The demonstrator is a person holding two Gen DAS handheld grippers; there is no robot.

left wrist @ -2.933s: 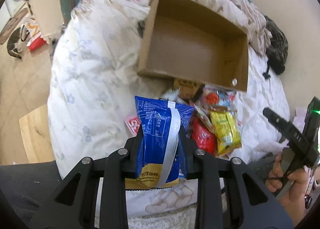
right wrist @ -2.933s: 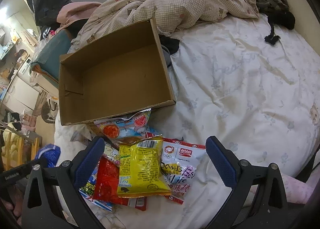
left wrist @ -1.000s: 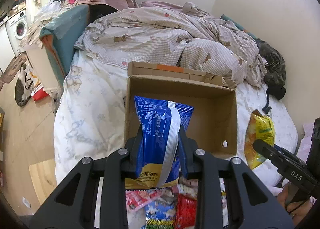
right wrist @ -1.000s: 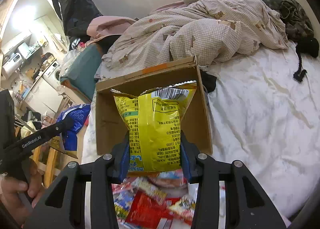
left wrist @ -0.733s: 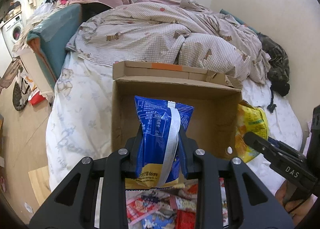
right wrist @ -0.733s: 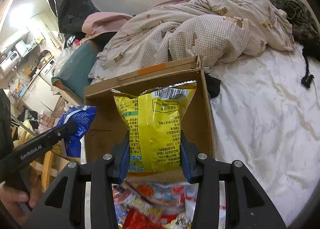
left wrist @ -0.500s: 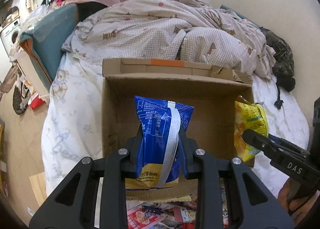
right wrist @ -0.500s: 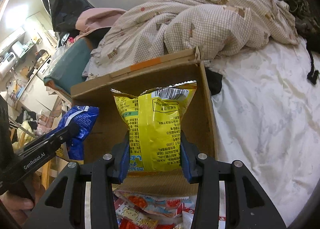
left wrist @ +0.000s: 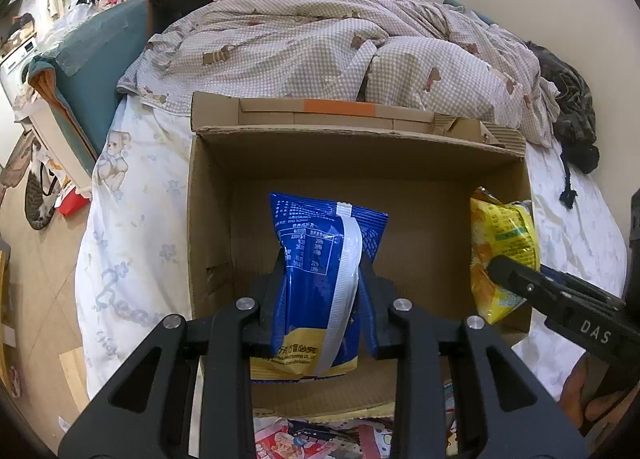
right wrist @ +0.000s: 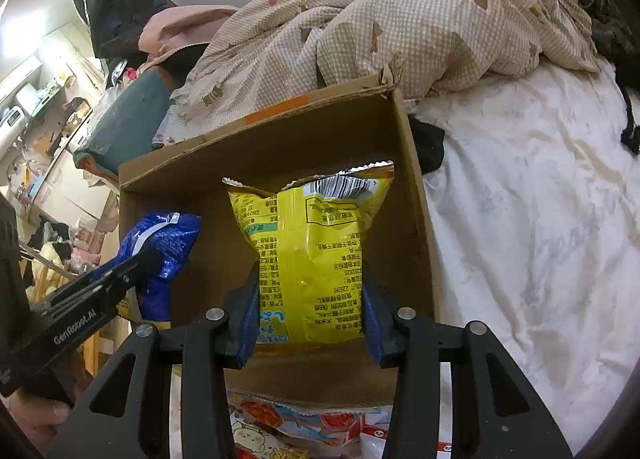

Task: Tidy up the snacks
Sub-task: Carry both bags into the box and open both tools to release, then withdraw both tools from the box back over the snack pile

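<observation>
My left gripper (left wrist: 320, 291) is shut on a blue snack bag (left wrist: 320, 259) and holds it over the open cardboard box (left wrist: 208, 219) on the bed. My right gripper (right wrist: 308, 299) is shut on a yellow snack bag (right wrist: 312, 251) and holds it over the same box (right wrist: 412, 219), at its right side. The yellow bag (left wrist: 500, 243) and right gripper (left wrist: 496, 265) also show in the left wrist view. The blue bag (right wrist: 164, 243) and left gripper (right wrist: 146, 257) show in the right wrist view. The box floor looks bare.
Several loose snack packets (right wrist: 304, 427) lie on the sheet just in front of the box, also in the left wrist view (left wrist: 304, 439). A checked quilt (left wrist: 320, 43) is heaped behind the box. Dark clothing (left wrist: 572, 107) lies far right. The bed's left edge drops to the floor (left wrist: 36, 299).
Both grippers have moved forward over the box with their bags. The right gripper, open over the pile 2.9 s ago, has since taken hold of the yellow bag.
</observation>
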